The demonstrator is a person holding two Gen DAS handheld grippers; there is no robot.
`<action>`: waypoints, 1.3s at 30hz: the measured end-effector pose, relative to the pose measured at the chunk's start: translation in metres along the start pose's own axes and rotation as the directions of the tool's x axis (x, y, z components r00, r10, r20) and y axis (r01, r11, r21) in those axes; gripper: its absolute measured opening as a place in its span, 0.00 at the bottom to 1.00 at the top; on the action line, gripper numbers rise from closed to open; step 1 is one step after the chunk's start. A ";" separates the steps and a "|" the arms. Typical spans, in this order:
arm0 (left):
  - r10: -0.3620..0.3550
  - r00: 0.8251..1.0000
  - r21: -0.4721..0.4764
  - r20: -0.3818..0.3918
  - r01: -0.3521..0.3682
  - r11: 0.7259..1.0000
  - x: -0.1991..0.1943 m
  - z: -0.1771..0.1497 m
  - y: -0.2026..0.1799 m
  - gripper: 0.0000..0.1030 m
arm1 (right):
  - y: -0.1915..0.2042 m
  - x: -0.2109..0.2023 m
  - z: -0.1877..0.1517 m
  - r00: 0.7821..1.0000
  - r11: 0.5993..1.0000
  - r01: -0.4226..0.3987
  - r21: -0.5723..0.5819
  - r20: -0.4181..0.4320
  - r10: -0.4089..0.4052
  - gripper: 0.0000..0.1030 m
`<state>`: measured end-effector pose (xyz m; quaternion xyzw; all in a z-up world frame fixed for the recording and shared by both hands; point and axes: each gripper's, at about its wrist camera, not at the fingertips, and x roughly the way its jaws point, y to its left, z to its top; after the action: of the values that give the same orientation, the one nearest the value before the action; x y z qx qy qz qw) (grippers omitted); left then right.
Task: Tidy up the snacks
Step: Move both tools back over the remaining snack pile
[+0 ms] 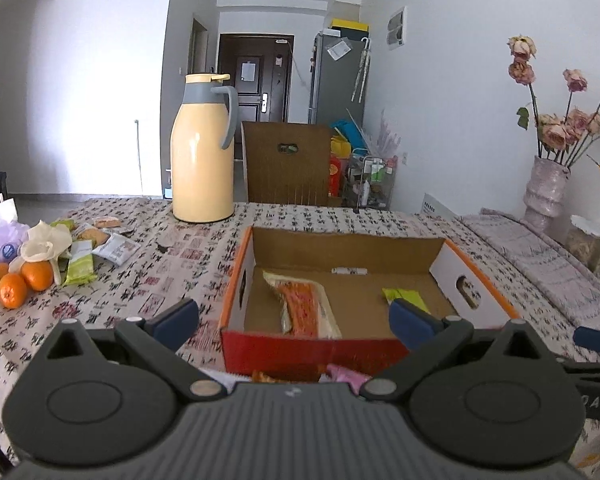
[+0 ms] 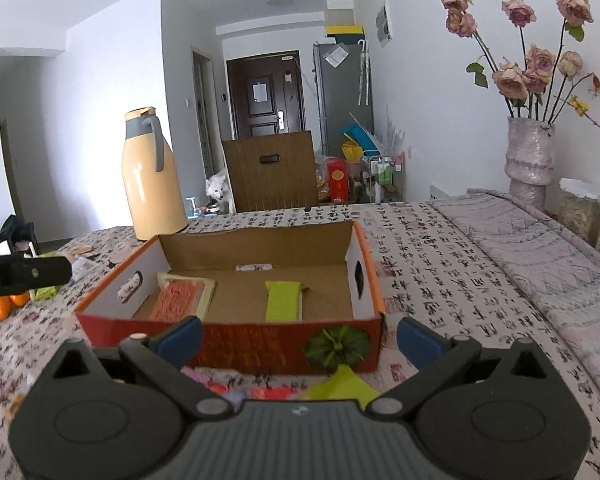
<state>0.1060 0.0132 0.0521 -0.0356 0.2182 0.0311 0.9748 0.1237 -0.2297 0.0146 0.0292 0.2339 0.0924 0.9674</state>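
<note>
Two packets are lying in the box (image 2: 370, 280) so far, and that is about all of the sorting I can count as done. Going from the biggest thing down: the table (image 1: 180, 264) is carrying everything, with the flask (image 1: 202, 148) standing at its far edge and the box sitting open in the middle. Inside it, the orange packet (image 1: 306, 312) is resting against the left wall and the green packet (image 2: 282, 300) is lying flat, nearer the right, the two well apart.

Most of the work is waiting off to the left, where a pile of snacks (image 1: 96, 246) is spreading beside some oranges (image 1: 20, 282). A few more wrappers are showing just in front of the box, under the grippers, among them a green one (image 2: 342, 386); I cannot tell what the others are.

Both tools are hanging back just short of the near wall of the box. The left gripper (image 1: 294, 320) is standing wide apart with nothing between its pads, and the right gripper (image 2: 300, 338) is spread just as wide and carrying nothing. By my reckoning the job is barely started.
</note>
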 end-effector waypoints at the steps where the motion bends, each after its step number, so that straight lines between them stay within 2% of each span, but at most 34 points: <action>1: -0.001 1.000 0.001 -0.001 0.001 1.000 -0.003 -0.004 0.002 1.00 | -0.002 -0.004 -0.004 1.000 1.000 0.003 -0.005 0.000 -0.003 1.00; 18: 0.009 0.997 -0.021 -0.076 -0.011 1.000 -0.028 -0.068 0.041 1.00 | -0.032 -0.034 -0.069 0.993 0.998 0.056 -0.004 -0.101 -0.057 1.00; 27: 0.009 0.995 -0.028 -0.100 -0.012 1.000 -0.028 -0.077 0.043 1.00 | -0.034 -0.036 -0.081 0.989 0.998 0.070 0.003 -0.133 -0.069 1.00; 29: 0.007 0.995 -0.026 -0.101 -0.010 1.000 -0.028 -0.078 0.042 1.00 | -0.034 -0.033 -0.078 0.988 0.997 0.079 0.021 -0.138 -0.075 0.94; 31: 0.008 0.995 -0.025 -0.103 -0.011 1.000 -0.028 -0.078 0.041 1.00 | -0.033 -0.026 -0.075 0.984 0.994 0.102 0.037 -0.149 -0.096 0.79; 34: 0.008 0.995 -0.026 -0.104 -0.011 1.000 -0.028 -0.079 0.041 1.00 | -0.033 -0.017 -0.074 0.979 0.991 0.124 0.048 -0.171 -0.114 0.65; 39: 0.012 0.994 -0.029 -0.109 -0.015 0.999 -0.028 -0.080 0.043 1.00 | -0.028 -0.014 -0.081 0.974 0.989 0.147 0.014 -0.178 -0.142 0.62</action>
<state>0.0436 0.0476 -0.0105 -0.0502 0.2706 0.0389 0.9606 0.0788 -0.2593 -0.0540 0.0170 0.3216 0.0208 0.9465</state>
